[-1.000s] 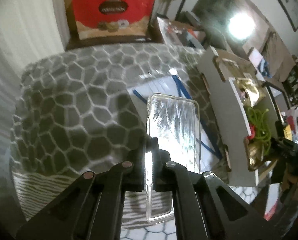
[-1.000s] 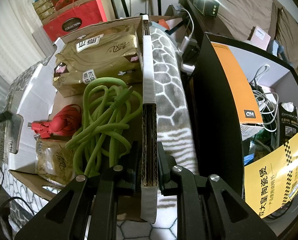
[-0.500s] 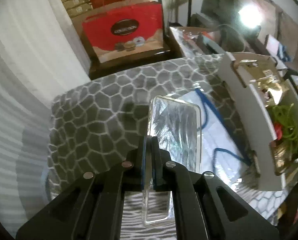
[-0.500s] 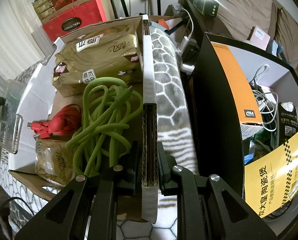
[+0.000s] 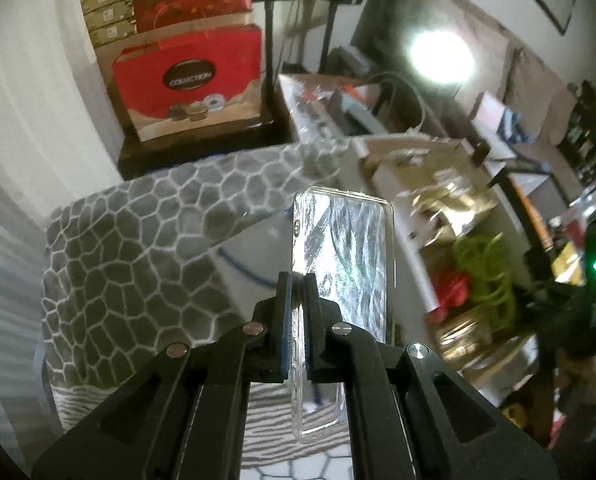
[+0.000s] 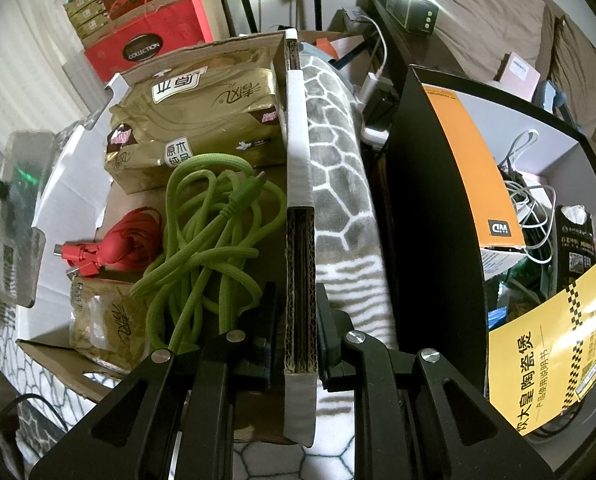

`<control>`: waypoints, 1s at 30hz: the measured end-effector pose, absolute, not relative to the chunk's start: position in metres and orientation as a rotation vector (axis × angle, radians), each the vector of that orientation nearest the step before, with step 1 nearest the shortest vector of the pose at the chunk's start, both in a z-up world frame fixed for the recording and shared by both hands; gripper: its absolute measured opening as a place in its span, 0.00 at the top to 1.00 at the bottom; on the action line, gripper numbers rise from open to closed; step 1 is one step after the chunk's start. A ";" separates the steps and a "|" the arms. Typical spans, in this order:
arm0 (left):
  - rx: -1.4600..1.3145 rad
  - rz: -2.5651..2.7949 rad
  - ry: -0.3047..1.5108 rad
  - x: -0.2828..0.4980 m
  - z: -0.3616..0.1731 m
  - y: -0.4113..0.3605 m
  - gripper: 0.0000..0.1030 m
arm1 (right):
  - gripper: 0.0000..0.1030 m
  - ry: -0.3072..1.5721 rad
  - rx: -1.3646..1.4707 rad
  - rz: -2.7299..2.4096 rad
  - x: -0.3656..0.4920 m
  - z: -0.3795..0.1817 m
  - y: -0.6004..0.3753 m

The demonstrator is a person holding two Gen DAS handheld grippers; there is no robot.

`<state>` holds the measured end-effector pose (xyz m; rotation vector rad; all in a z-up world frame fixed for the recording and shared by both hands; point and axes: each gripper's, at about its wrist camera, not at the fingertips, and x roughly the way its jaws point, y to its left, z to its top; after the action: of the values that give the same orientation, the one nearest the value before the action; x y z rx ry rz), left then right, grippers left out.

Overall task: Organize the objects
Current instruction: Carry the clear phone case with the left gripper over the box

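My left tool (image 5: 296, 300) is clamped on the clear phone case's (image 5: 343, 260) edge; it's light, flexible, slippery. My right tool (image 6: 299, 312) pinches the stiff cardboard box's (image 6: 298, 152) wall.

Both the left gripper (image 5: 296, 280) and right gripper (image 6: 296, 296) point steeply down, jaws clamped.

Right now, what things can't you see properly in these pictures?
- Left wrist view: the cardboard box and its contents are smeared by motion blur.
- Left wrist view: the left hand-held gripper covers the clear phone case's lower middle.
- Right wrist view: the green cable hides the box floor.
- Right wrist view: the right hand-held gripper, clamped on the box wall, hides the box's near corner.
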<state>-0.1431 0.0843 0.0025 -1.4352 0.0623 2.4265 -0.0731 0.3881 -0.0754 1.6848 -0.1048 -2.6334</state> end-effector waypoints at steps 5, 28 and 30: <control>-1.390 2.415 -0.006 -0.153 0.026 0.090 0.96 | 0.84 -0.112 1.684 -2.635 -0.075 -0.075 0.386; -1.605 2.146 -0.448 -0.178 -0.043 0.189 0.96 | 0.84 -0.148 1.677 -2.626 -0.076 -0.074 0.384; -1.615 2.155 -0.477 -0.178 -0.048 0.191 0.96 | 0.84 -0.155 1.673 -2.625 -0.076 -0.072 0.385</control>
<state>-0.1779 0.1913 -0.0479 -1.6155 -0.4774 2.1550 -0.0756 0.3846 -0.0723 1.6735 -0.1547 -2.6251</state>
